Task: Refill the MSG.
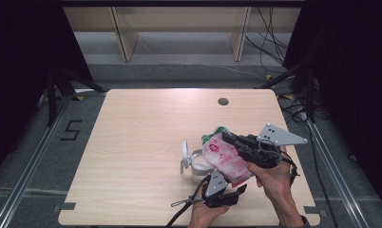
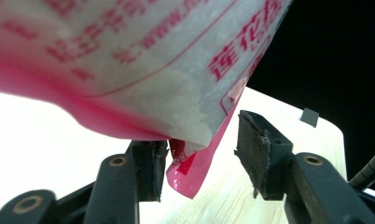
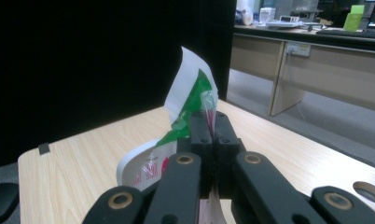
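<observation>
Pink-and-white plastic pouch with green top edge [image 1: 224, 159] sits right of centre in the lower half of the high view, lifted off the surface. Long axis runs diagonally: green end points to upper left, pink bottom to lower right. Right claw [image 1: 229, 138] clenched on the pouch near its green end. Left claw [image 1: 236, 191] released, jaws apart beneath the pink bottom corner. White lidded plastic cup [image 1: 195, 162] stands just left of the pouch on the light wooden surface [image 1: 141, 142].
</observation>
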The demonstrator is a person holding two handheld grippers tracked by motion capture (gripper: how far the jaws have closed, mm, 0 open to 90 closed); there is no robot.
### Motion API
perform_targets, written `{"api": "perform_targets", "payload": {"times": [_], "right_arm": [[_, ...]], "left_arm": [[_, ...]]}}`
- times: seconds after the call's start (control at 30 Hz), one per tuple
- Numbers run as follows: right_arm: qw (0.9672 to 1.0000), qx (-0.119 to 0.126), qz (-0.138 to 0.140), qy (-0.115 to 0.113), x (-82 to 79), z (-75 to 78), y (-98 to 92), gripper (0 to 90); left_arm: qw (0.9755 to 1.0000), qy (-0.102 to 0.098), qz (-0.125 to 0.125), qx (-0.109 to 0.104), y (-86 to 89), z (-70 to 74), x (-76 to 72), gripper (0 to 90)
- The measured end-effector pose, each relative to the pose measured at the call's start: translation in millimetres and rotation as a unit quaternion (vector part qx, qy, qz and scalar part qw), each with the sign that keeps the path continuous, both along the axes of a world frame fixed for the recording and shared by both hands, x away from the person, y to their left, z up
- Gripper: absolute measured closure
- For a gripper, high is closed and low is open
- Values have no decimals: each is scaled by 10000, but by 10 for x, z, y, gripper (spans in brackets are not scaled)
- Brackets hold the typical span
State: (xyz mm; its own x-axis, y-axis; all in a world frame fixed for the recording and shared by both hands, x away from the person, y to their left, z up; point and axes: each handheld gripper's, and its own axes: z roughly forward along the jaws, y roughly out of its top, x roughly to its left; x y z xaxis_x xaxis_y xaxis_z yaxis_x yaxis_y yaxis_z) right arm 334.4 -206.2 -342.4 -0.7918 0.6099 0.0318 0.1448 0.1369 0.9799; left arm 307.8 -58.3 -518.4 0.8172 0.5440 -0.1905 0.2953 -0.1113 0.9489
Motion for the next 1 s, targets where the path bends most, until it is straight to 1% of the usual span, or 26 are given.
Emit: {"api": "perform_targets", "payload": {"times": [0.07,0.1,0.13,0.17,0.2,0.23,0.27,0.3,0.33,0.37,0.4,0.47,0.5,0.57,0.6,0.63,0.67,0.7,0.77,0.8,0.83,0.87,0.9,0.93,0.97,1.0], "right_arm": [[10000,14,-17,10,-15,8,-30,900],[10000,-31,-44,1,-14,11,-49,900],[10000,24,-52,53,-23,7,-62,900],[10000,73,-61,16,-14,-1,-76,900],[9999,83,-54,-39,-1,-7,-99,900],[9999,110,-97,59,-7,-14,-113,900],[9998,154,-47,88,0,-23,-121,900],[9997,181,-87,115,-3,-32,-134,900],[9998,146,-117,68,1,-37,-152,900],[9998,177,-104,85,9,-47,-159,900],[9993,306,-126,168,-2,-57,-165,900],[9991,369,-135,187,-11,-55,-185,900],[9993,338,-142,111,-8,-48,-199,900],[9992,353,-134,156,-12,-44,-228,900],[9989,386,-220,116,-14,-48,-242,900],[9989,394,-213,101,-6,-53,-264,900],[9987,420,-227,168,-12,-56,-271,900],[9987,400,-264,158,-8,-65,-293,900],[9981,466,-351,201,-5,-92,-308,900],[9984,400,-367,165,1,-98,-322,900],[9983,396,-371,220,3,-114,-333,900],[9984,313,-418,224,11,-125,-357,900],[9979,402,-444,229,29,-154,-372,900],[9982,321,-478,180,40,-166,-400,900],[9972,388,-536,344,26,-186,-405,900],[9970,384,-555,376,35,-206,-421,900]], "left_arm": [[10000,16,32,20,21,3,-7,521],[9999,14,73,80,32,7,-14,521],[10000,16,35,11,32,0,-11,518],[10000,21,10,34,42,3,-15,511],[9999,40,75,89,48,11,-27,500],[10000,33,74,55,53,11,-25,489],[9999,79,49,74,65,12,-26,489],[9999,68,78,-19,65,7,-28,489],[9999,69,121,27,77,18,-38,487],[9999,50,97,-20,84,22,-35,476],[9999,63,156,8,89,33,-42,462],[9999,65,140,10,102,40,-37,460],[10000,38,80,-20,105,40,-35,460],[9999,44,124,31,117,59,-61,451],[9999,79,137,29,116,71,-75,441],[9998,101,99,-160,101,66,-80,433],[9998,119,116,-126,115,72,-99,432],[9999,53,54,-141,127,69,-106,434],[9999,11,35,-102,155,78,-146,446],[10000,-15,6,-65,185,83,-169,448],[9999,-23,24,-106,196,84,-190,452],[9999,-73,-4,-101,222,87,-200,452],[9999,-69,-10,-130,238,84,-205,460],[9999,-63,46,-91,263,94,-218,466],[9998,-67,28,-160,274,95,-219,467],[9999,-75,53,-101,300,108,-223,466]]}}
